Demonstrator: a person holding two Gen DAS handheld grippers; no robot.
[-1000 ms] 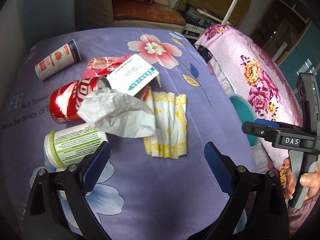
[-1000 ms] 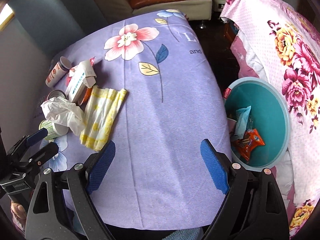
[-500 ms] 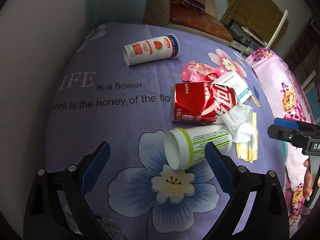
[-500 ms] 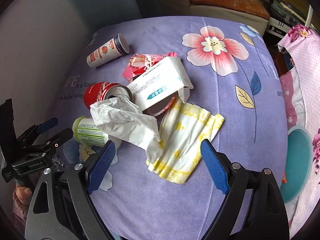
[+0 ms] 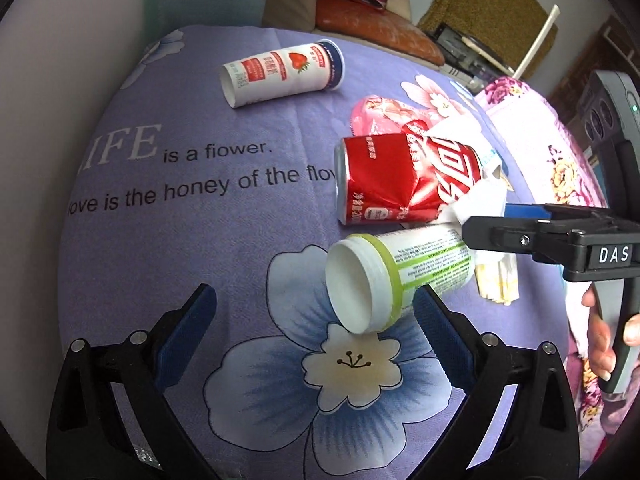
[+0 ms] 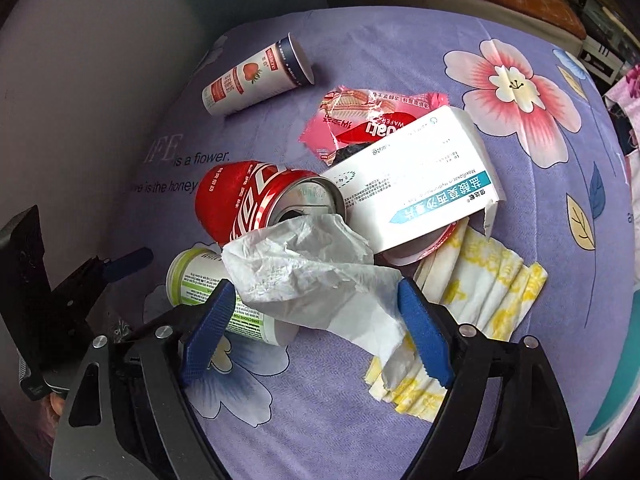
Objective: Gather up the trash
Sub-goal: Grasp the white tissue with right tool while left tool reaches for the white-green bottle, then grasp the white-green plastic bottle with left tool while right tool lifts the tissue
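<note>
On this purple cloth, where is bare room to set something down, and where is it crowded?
Free: the lettered stretch left of the red can, between the strawberry cup and the left gripper; also the cloth around the pink flower print. Crowded: can, green-labelled tub, tissue, medicine box, yellow napkin overlap.

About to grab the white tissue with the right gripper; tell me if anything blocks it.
Nothing visible does. The white tissue lies on top of the pile, already between the open, closing jaws of the right gripper.

A purple flowered tablecloth (image 5: 192, 240) bears printed words; behind it stands a brown-cushioned sofa (image 5: 372, 20).
</note>
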